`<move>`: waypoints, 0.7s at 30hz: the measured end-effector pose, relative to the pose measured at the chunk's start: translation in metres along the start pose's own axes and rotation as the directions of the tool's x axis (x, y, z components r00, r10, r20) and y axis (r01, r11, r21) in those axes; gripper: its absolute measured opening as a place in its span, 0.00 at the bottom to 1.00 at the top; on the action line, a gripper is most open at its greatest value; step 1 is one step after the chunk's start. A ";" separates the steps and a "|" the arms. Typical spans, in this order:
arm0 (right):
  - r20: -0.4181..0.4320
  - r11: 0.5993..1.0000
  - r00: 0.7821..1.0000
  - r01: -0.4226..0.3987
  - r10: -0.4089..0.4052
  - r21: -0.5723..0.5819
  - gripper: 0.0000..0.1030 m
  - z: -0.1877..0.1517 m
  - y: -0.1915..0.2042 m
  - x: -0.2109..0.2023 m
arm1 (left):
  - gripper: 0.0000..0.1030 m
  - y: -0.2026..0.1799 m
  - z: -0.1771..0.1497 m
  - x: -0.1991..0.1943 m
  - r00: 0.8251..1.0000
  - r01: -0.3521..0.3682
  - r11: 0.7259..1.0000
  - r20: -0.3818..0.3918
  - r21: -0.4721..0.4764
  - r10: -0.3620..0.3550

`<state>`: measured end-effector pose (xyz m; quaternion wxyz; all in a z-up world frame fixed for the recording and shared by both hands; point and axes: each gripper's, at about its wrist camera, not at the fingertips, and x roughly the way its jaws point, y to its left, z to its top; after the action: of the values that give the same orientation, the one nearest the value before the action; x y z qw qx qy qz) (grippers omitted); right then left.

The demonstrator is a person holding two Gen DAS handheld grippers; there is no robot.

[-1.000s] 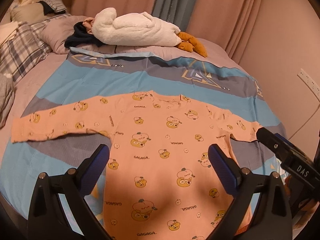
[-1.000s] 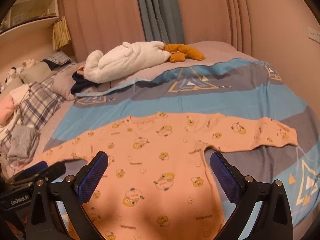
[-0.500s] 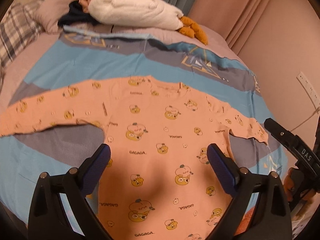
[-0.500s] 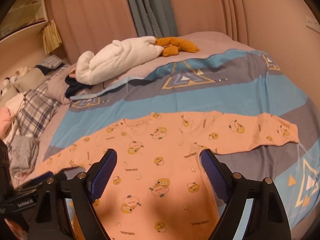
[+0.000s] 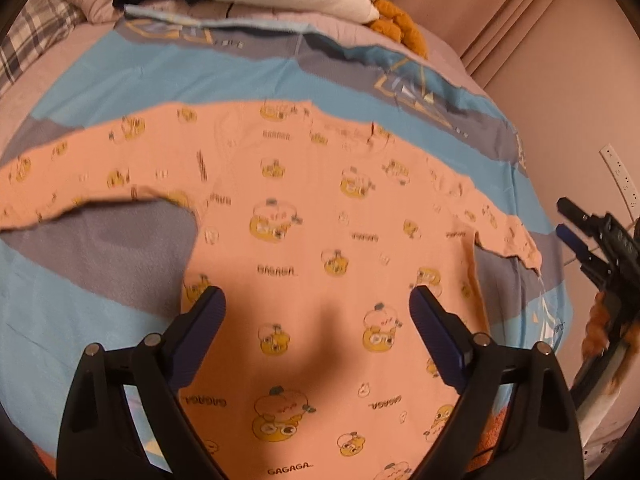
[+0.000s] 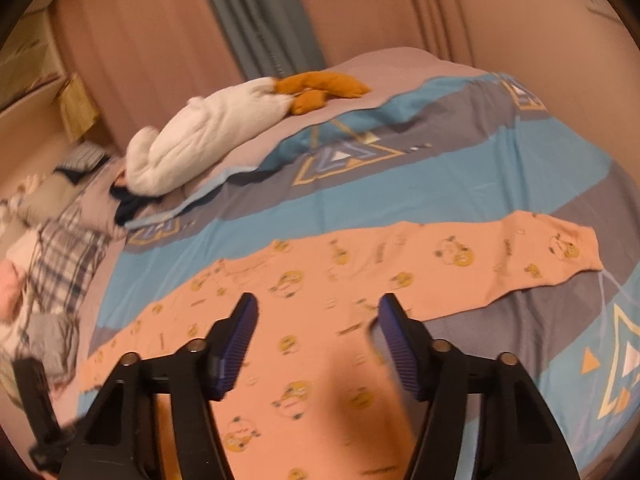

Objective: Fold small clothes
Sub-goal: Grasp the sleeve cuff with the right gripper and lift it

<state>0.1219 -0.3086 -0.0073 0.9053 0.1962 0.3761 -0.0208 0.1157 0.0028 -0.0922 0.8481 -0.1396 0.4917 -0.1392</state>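
A small orange long-sleeved top point(image 5: 304, 240) printed with yellow cartoon faces lies flat on the bed, both sleeves spread out sideways. My left gripper point(image 5: 316, 308) hovers over its lower body, jaws wide and closing slightly, with nothing pinched. In the right wrist view the same top point(image 6: 320, 300) stretches across the bedspread, its right sleeve point(image 6: 540, 256) reaching far right. My right gripper point(image 6: 316, 320) hangs above the top's middle, its jaws closing, and no cloth is between the pads. The right gripper also shows at the right edge of the left wrist view point(image 5: 592, 236).
The blue and grey striped bedspread point(image 5: 120, 80) covers the bed. A white plush toy with orange feet point(image 6: 216, 132) lies at the far side, next to dark clothing. Plaid pillows point(image 6: 64, 256) and loose clothes sit at the left. Pink curtains and a wall with a power strip point(image 5: 620, 176) border the bed.
The left gripper has sunk toward the top and tilted down. The right gripper has shifted and rolled, and its jaws have narrowed clearly. The top has not moved.
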 end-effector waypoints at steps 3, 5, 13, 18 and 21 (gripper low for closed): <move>0.001 0.994 0.998 0.059 -0.059 0.089 0.54 0.014 -0.045 -0.003 | 0.88 0.003 -0.013 0.007 1.000 0.010 1.000 -0.022 -0.004 -0.010; 0.012 0.978 0.991 0.126 -0.130 0.168 0.53 0.023 -0.085 -0.009 | 0.88 0.008 -0.019 0.014 0.999 -0.003 1.000 -0.047 -0.017 0.002; -0.079 0.816 0.945 0.315 -0.318 0.485 0.47 0.022 -0.225 -0.007 | 0.87 0.023 -0.030 0.029 0.994 -0.033 0.997 -0.104 -0.069 0.025; -0.155 0.749 0.951 0.307 -0.268 0.588 0.41 0.009 -0.267 0.020 | 0.87 0.026 -0.037 0.038 0.991 -0.043 0.994 -0.134 -0.096 0.030; -0.142 0.740 0.963 0.266 -0.227 0.618 0.41 0.006 -0.277 0.031 | 0.87 0.024 -0.037 0.040 0.990 -0.055 0.994 -0.135 -0.093 0.042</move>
<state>0.0965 -0.5625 -0.1186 0.7647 0.4375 0.3955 -0.2595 0.1050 0.0063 -0.1506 0.8089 -0.1590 0.5566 -0.1034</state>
